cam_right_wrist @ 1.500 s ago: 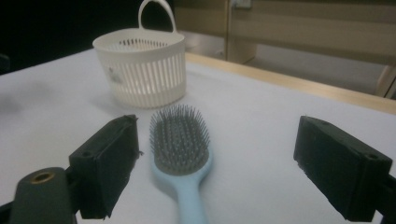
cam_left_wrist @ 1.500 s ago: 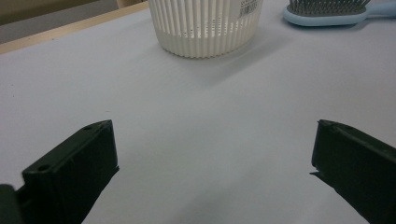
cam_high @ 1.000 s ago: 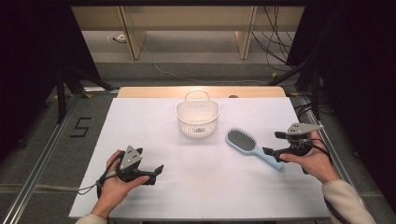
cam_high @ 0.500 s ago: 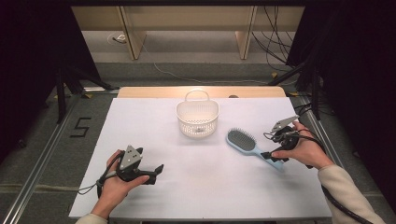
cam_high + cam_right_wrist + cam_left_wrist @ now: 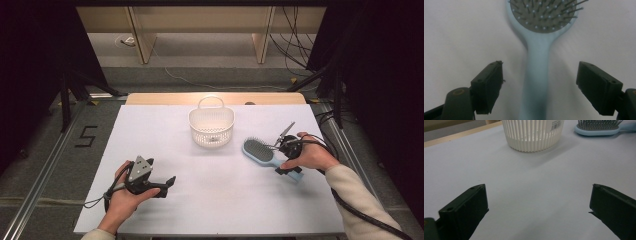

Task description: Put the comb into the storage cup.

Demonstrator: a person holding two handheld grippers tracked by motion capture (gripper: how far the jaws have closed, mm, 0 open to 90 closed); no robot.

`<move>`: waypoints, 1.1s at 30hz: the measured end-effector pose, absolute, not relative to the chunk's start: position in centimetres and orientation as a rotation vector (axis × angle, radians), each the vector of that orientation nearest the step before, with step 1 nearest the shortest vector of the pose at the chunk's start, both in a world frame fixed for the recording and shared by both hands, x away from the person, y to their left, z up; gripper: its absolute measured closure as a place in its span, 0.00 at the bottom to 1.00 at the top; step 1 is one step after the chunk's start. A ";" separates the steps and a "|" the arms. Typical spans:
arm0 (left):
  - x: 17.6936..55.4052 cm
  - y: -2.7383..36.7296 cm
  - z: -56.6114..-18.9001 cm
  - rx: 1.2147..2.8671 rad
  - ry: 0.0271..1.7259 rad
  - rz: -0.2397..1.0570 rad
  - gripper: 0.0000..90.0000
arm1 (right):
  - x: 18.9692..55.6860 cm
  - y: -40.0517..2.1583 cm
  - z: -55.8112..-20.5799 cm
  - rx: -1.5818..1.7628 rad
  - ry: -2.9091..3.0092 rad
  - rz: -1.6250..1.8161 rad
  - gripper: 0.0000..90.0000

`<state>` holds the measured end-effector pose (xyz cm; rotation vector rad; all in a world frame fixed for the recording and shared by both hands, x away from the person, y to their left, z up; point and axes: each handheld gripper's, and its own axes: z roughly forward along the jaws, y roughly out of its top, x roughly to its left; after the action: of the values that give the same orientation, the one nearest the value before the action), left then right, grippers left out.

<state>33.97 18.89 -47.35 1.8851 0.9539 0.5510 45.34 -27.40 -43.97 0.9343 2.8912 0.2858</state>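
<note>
Now the right gripper, jaws just closing, straddles the hairbrush handle untouched.

Pale blue hairbrush, white ribbed basket

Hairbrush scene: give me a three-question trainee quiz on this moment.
1. True or false: the right claw straddles the handle of the light blue hairbrush without pressing it.
2. Which way do the bristles face: A) up, B) down, C) sideways?
3. Fill in: beside the brush head stands a white slatted ____ with a loop handle.

Key:
1. True; the jaws have just been closing, with the handle between them and gaps on both sides.
2. A.
3. basket.
</note>
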 end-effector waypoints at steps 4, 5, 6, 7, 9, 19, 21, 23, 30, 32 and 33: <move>34.0 18.9 -47.4 1.887 0.951 0.550 0.01 | 46.0 -26.8 -44.2 0.936 2.908 0.246 0.25; 34.0 18.9 -47.4 1.886 0.951 0.550 0.01 | 46.1 -26.6 -44.3 0.943 2.908 0.234 0.26; 34.0 18.9 -47.4 1.886 0.952 0.549 0.01 | 46.2 -26.5 -44.3 0.929 2.912 0.223 0.26; 34.0 18.9 -47.4 1.886 0.952 0.548 0.02 | 46.3 -26.4 -44.3 0.930 2.912 0.210 0.26; 34.0 18.9 -47.4 1.885 0.952 0.548 0.02 | 46.5 -26.0 -44.3 0.937 2.907 0.193 0.28; 34.0 18.9 -47.3 1.885 0.951 0.547 0.02 | 47.2 -25.5 -44.8 0.894 2.941 0.126 0.36; 34.0 18.9 -47.3 1.885 0.950 0.547 0.02 | 47.2 -25.4 -44.9 0.911 2.942 0.127 0.37; 34.0 18.9 -47.3 1.883 0.951 0.549 0.03 | 47.2 -25.4 -45.0 0.916 2.944 0.123 0.38; 34.0 18.9 -47.3 1.882 0.950 0.549 0.03 | 47.3 -25.3 -45.2 0.959 2.943 0.110 0.44; 34.0 18.9 -47.3 1.881 0.950 0.549 0.03 | 47.4 -25.3 -45.3 0.950 2.933 0.099 0.45; 34.0 18.9 -47.3 1.880 0.950 0.548 0.03 | 47.4 -25.3 -45.3 0.950 2.935 0.096 0.46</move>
<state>33.98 18.93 -47.30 1.8804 0.9503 0.5485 47.39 -25.32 -45.30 0.9502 2.9352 0.0957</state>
